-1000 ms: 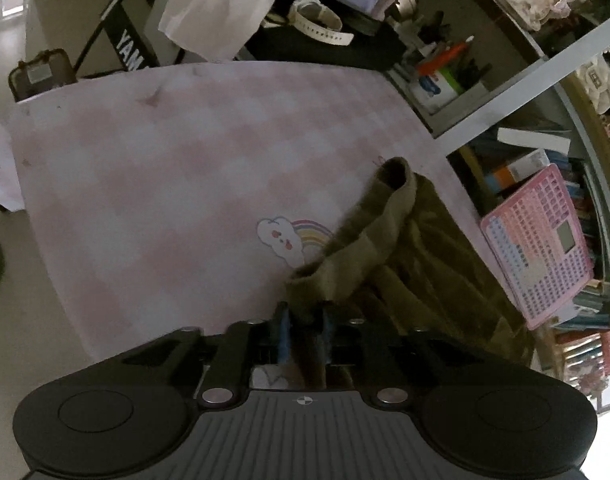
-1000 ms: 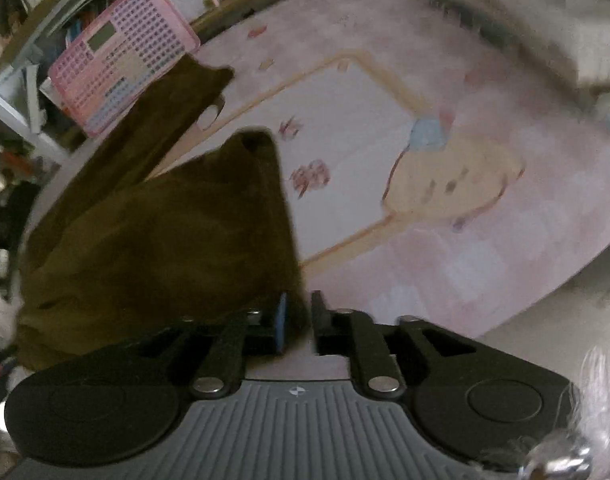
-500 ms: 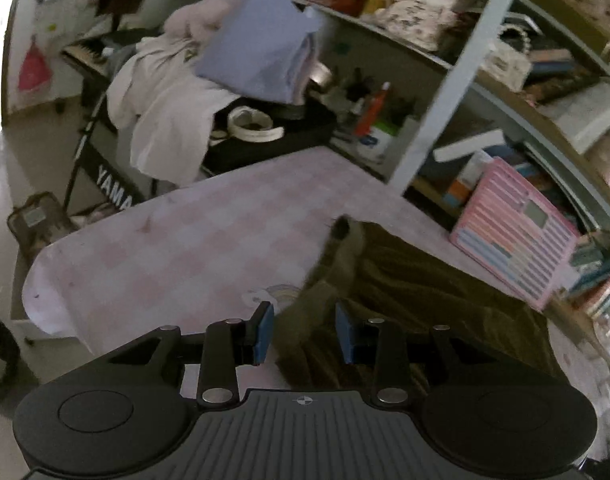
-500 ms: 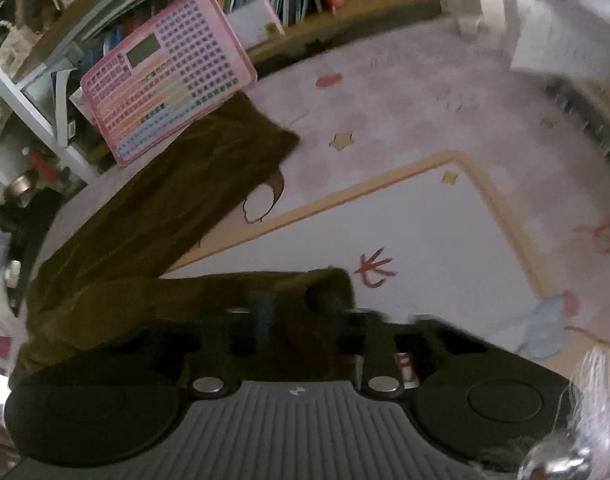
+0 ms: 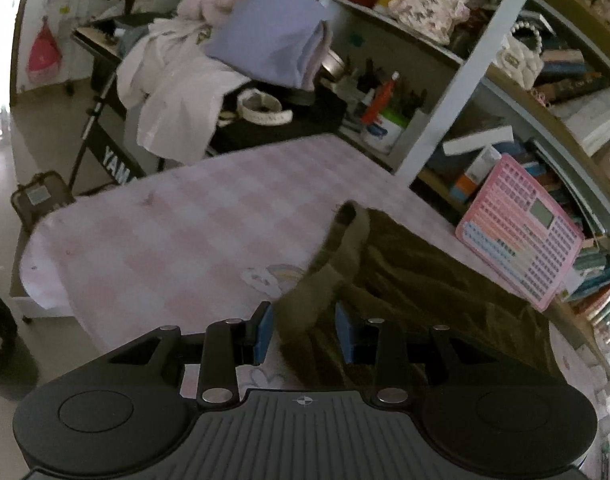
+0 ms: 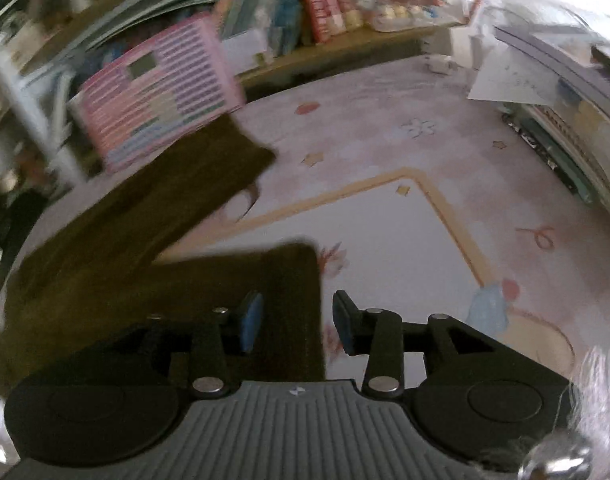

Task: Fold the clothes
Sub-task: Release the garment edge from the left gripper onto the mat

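Note:
A dark olive-brown pair of trousers (image 5: 433,292) lies on the pink checked tablecloth (image 5: 193,232). In the left wrist view its crumpled waist end runs between the blue pads of my left gripper (image 5: 303,334), which is open. In the right wrist view the trousers (image 6: 153,240) lie flat with two legs spread apart; the near leg's end lies under my right gripper (image 6: 297,328), which is open, its pads apart and not pinching the cloth.
A pink keyboard toy (image 5: 521,232) leans against the shelves behind the trousers, also in the right wrist view (image 6: 157,92). Piled clothes (image 5: 209,72) sit on a black stand at the far left. Books and papers (image 6: 553,92) line the table's right side.
Both grippers have opened and let go of the trousers. The cloth has dropped onto the table, and both views have tilted up toward the shelves.

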`<state>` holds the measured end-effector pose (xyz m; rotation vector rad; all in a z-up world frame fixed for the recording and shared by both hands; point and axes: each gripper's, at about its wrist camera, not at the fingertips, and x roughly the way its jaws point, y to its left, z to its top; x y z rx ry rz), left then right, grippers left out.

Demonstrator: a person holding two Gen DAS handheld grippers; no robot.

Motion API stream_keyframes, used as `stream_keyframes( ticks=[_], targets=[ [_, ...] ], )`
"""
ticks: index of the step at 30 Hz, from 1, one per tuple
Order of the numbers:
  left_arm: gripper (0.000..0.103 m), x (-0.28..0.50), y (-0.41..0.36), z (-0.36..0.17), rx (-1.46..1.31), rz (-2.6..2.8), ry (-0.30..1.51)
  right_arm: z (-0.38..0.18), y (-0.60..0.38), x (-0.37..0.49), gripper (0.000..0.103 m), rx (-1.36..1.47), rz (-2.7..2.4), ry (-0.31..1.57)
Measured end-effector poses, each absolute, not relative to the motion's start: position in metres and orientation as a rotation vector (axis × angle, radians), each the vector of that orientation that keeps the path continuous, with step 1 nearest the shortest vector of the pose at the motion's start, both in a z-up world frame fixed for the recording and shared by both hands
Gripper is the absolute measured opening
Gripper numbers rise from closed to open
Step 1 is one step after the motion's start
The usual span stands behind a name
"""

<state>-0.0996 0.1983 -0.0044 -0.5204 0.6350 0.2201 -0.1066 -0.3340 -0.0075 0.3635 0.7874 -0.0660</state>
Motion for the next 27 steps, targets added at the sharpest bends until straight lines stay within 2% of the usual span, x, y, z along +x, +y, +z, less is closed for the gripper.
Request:
stream_keyframes(
  ticks=[5, 12, 19, 22, 24, 27],
  targets=[
    [0.033, -0.093, 0.178, -0.01, -0.511, 0.167, 0.665, -0.005, -0.303, -0.15, 0.044, 0.252, -0.021, 0.8],
    [0.033, -0.096, 0.144, -0.015, -0.456, 0.084, 0.713, -0.002, -0.28, -0.172, 0.053, 0.232, 0.009, 0.811],
    [0.035, -0.111, 0.11, -0.015, -0.263, 0.079, 0.768, -0.003, -0.258, -0.184, 0.082, 0.177, -0.029, 0.808],
    [0.036, -0.113, 0.102, -0.011, -0.197, 0.053, 0.753, 0.0, -0.252, -0.188, 0.089, 0.158, -0.057, 0.787],
    [0.059, -0.115, 0.097, -0.008, -0.155, 0.033, 0.741, 0.004, -0.249, -0.191, 0.092, 0.16, -0.103, 0.761],
    [0.069, -0.121, 0.092, -0.003, -0.086, -0.012, 0.688, 0.007, -0.244, -0.193, 0.094, 0.172, -0.173, 0.734]
  ],
)
